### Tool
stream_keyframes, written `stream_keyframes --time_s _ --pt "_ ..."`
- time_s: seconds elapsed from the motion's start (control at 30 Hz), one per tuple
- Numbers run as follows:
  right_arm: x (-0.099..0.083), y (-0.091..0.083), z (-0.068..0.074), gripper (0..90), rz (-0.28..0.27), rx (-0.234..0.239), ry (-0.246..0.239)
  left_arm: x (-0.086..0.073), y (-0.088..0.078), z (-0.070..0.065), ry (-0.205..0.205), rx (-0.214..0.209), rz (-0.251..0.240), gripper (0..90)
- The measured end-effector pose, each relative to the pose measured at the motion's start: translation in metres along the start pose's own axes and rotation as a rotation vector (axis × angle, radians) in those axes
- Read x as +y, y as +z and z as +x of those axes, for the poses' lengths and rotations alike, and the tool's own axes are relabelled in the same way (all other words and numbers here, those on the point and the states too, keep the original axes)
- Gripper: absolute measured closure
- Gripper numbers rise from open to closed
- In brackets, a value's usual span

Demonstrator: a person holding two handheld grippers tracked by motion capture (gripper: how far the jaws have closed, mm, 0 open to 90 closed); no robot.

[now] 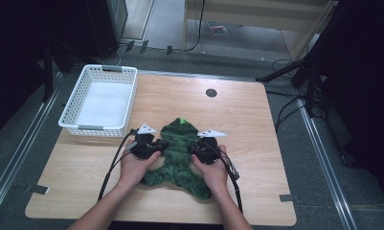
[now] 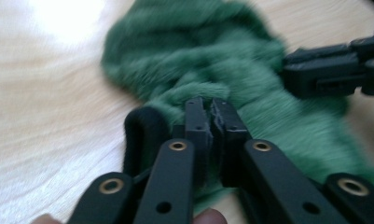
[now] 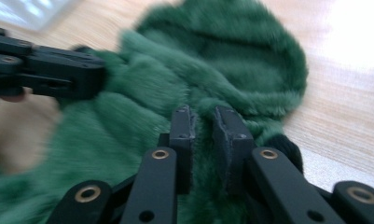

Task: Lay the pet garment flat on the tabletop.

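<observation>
High overhead forward-down; both tool views close on green garment

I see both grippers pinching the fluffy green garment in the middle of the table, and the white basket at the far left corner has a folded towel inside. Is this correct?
Not quite. The white basket at the far left corner is empty, as the high view shows; no towel lies in it. The rest holds: the left gripper and the right gripper both pinch the fluffy green garment in the middle of the table.
</observation>
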State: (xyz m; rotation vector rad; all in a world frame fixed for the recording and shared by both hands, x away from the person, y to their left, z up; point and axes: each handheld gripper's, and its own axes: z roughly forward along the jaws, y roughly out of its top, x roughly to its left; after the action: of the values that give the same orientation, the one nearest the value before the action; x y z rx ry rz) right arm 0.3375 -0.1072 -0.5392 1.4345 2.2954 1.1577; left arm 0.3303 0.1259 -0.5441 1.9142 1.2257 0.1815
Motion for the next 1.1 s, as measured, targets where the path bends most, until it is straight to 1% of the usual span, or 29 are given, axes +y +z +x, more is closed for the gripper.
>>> stream_keyframes --time_s 0.03,0.07,0.1,0.13,0.2,0.23,0.27,0.3,0.33,0.37,0.4,0.43,0.47,0.5,0.53,0.6,0.63,0.7,0.73,0.77,0.8,0.83,0.87,0.9,0.97,1.0,1.03,1.07,1.1 --pt "0.001 0.002 -0.003 81.3 -0.005 0.005 0.003 0.000 0.003 0.002 -0.006 0.011 -0.003 88.8" --pt "0.001 0.002 -0.003 81.3 -0.005 0.005 0.003 0.000 0.003 0.002 -0.006 0.011 -0.003 88.9" --pt "0.006 0.007 -0.008 84.1 -0.013 -0.017 -0.001 0.002 0.007 0.003 -0.020 0.028 -0.019 88.8" --pt "0.010 0.010 -0.011 84.5 -0.015 -0.022 -0.008 0.004 0.010 0.003 -0.021 0.041 -0.023 88.8" --pt "0.014 0.013 -0.014 84.5 -0.015 -0.028 -0.006 0.006 0.012 0.003 -0.019 0.048 -0.029 88.9" --pt "0.022 0.019 -0.016 81.2 -0.015 -0.046 -0.015 0.011 0.017 0.003 -0.020 0.065 -0.036 88.5" --pt "0.022 0.019 -0.016 81.2 -0.015 -0.046 -0.015 0.011 0.017 0.003 -0.020 0.065 -0.036 87.5" --pt "0.028 0.021 -0.015 69.1 -0.034 -0.051 -0.042 0.013 0.016 0.003 -0.043 0.061 -0.051 83.8" --pt "0.028 0.021 -0.015 69.1 -0.034 -0.051 -0.042 0.013 0.016 0.003 -0.043 0.061 -0.051 77.7" --pt "0.028 0.011 -0.010 65.1 -0.057 -0.046 -0.049 0.014 0.008 0.001 -0.045 0.051 -0.076 69.2" --pt "0.027 0.006 -0.007 64.1 -0.070 -0.038 -0.057 0.013 0.002 -0.001 -0.031 0.056 -0.095 65.5" --pt "0.025 -0.003 -0.004 63.5 -0.093 -0.032 -0.073 0.010 -0.007 -0.003 -0.014 0.061 -0.114 61.0" --pt "0.021 -0.015 0.000 62.4 -0.111 -0.025 -0.089 0.007 -0.012 -0.004 -0.003 0.055 -0.119 59.4" --pt "0.021 -0.015 0.000 62.4 -0.111 -0.025 -0.089 0.007 -0.012 -0.004 -0.003 0.055 -0.119 58.8" --pt "0.012 -0.033 0.004 60.3 -0.119 0.010 -0.093 -0.004 -0.024 -0.006 0.006 0.014 -0.109 58.0" --pt "0.002 -0.042 0.005 58.7 -0.101 0.039 -0.087 -0.015 -0.031 -0.008 0.028 -0.002 -0.069 56.3" --pt "-0.005 -0.046 0.007 58.2 -0.082 0.055 -0.073 -0.021 -0.033 -0.010 0.034 -0.010 -0.056 54.8" --pt "-0.014 -0.047 0.007 56.7 -0.053 0.079 -0.055 -0.030 -0.038 -0.014 0.042 -0.029 -0.040 52.5" --pt "-0.020 -0.047 0.009 56.0 -0.034 0.075 -0.046 -0.035 -0.041 -0.016 0.049 -0.029 -0.036 51.6" --pt "-0.020 -0.047 0.009 56.0 -0.034 0.075 -0.046 -0.035 -0.041 -0.016 0.049 -0.029 -0.036 50.5" --pt "-0.028 -0.048 0.013 53.5 -0.014 0.066 -0.050 -0.040 -0.045 -0.021 0.067 -0.028 -0.006 49.2" --pt "-0.028 -0.048 0.013 53.5 -0.014 0.066 -0.050 -0.040 -0.045 -0.021 0.067 -0.028 -0.006 48.2" --pt "-0.035 -0.053 0.016 51.3 -0.010 0.041 -0.053 -0.049 -0.054 -0.027 0.092 -0.027 0.005 47.4" --pt "-0.035 -0.053 0.016 51.3 -0.010 0.041 -0.053 -0.049 -0.054 -0.027 0.092 -0.027 0.005 46.8" --pt "-0.041 -0.061 0.018 49.3 -0.020 0.022 -0.058 -0.056 -0.059 -0.030 0.114 -0.011 0.012 46.6" --pt "-0.045 -0.066 0.018 49.4 -0.029 0.012 -0.058 -0.060 -0.060 -0.030 0.120 -0.008 0.014 46.6" --pt "-0.051 -0.070 0.016 49.9 -0.032 0.007 -0.056 -0.064 -0.059 -0.030 0.139 0.016 0.023 47.6" --pt "-0.055 -0.070 0.015 51.1 -0.024 0.004 -0.057 -0.064 -0.059 -0.030 0.139 0.016 0.023 49.4" --pt "-0.059 -0.069 0.013 53.6 -0.016 0.001 -0.056 -0.067 -0.058 -0.030 0.153 0.023 0.019 51.6"
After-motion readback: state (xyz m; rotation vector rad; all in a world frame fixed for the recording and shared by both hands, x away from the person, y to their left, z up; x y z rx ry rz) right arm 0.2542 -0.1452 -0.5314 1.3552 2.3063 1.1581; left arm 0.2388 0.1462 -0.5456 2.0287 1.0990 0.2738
